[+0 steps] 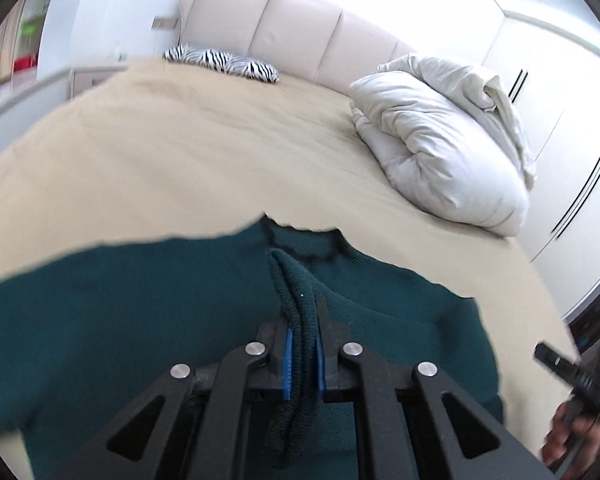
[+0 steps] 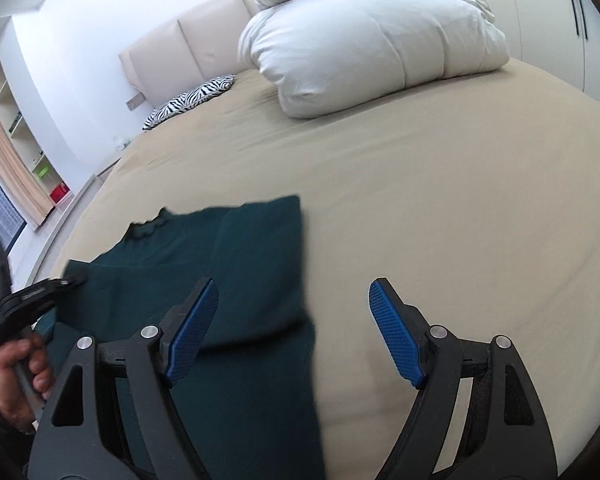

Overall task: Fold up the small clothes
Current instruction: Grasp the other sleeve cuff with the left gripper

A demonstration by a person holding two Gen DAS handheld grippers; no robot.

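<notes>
A wide bed under a smooth beige sheet [image 2: 440, 184] fills both views, backed at the far end by a padded cream headboard [image 1: 284, 28]. A bulky white duvet, bunched into a heap [image 1: 436, 136], sits on the far right of the bed, and a small zebra-striped cushion [image 1: 224, 62] lies at the far left against the headboard. Between them and all across the right half the sheet is bare and flat.

The dark teal knitted sweater [image 2: 236, 280] lies on the near left part of the bed, its dark-trimmed neck toward the headboard and one side folded over the body, so that a straight folded edge runs near to far along its right. Bare sheet begins right beside that edge.

The left tongs [image 1: 300, 344] point downward over the sweater and are pressed together, pinching a ribbed hem of the sweater doubled between the blue pads [image 1: 288, 364]. A hand [image 2: 20, 376] grips their handle at the left edge of the right wrist view.

The right tongs [image 2: 292, 320] stand spread wide with nothing between them, tilted down over the folded edge, the left pad above the knit, the right above bare sheet.
</notes>
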